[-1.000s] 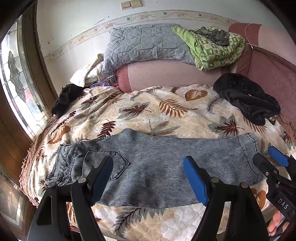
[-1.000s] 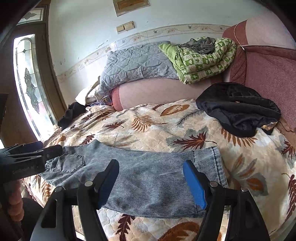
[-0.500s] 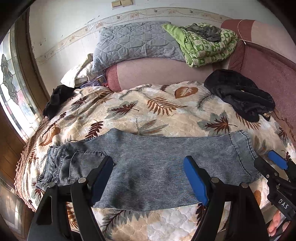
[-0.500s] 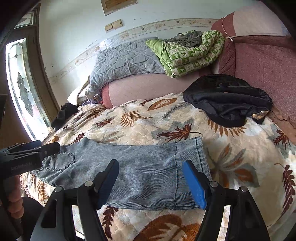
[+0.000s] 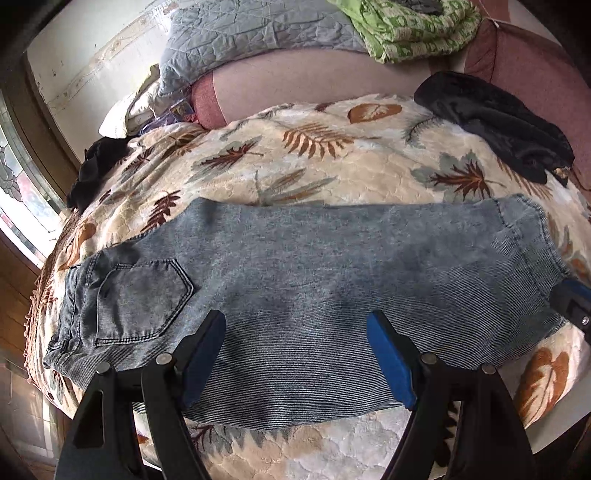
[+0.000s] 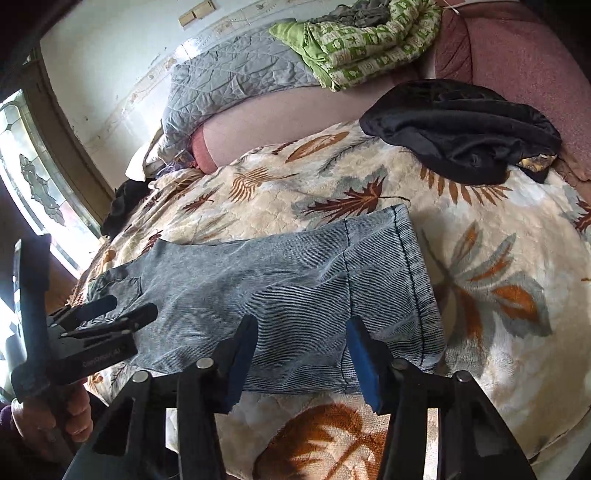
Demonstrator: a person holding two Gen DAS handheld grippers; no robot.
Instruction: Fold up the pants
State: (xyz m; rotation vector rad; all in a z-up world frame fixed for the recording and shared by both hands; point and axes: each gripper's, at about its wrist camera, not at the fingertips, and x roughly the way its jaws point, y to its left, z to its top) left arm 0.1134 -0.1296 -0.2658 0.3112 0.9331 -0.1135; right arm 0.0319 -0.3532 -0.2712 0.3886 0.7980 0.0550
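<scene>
Grey-blue denim pants [image 5: 314, 280] lie flat across the near part of the leaf-patterned bedspread [image 5: 332, 162], folded lengthwise, waist and back pocket at the left, leg hem at the right. My left gripper [image 5: 295, 350] is open and empty, just above the pants' near edge at mid-leg. My right gripper [image 6: 301, 358] is open and empty over the near edge by the hem [image 6: 413, 280]. The right gripper shows at the right edge of the left wrist view [image 5: 572, 299]; the left gripper shows at the left of the right wrist view [image 6: 110, 317].
A black garment [image 5: 495, 125] lies at the far right of the bed. Another dark garment [image 5: 96, 166] lies at the far left. A grey quilt [image 5: 251, 33] and a green blanket [image 5: 406, 26] are piled on the pink headboard. A window [image 6: 33, 184] is at the left.
Both grippers have moved forward and down toward the pants, which now look much larger. The right gripper's jaws have narrowed a little. The pants have not moved.
</scene>
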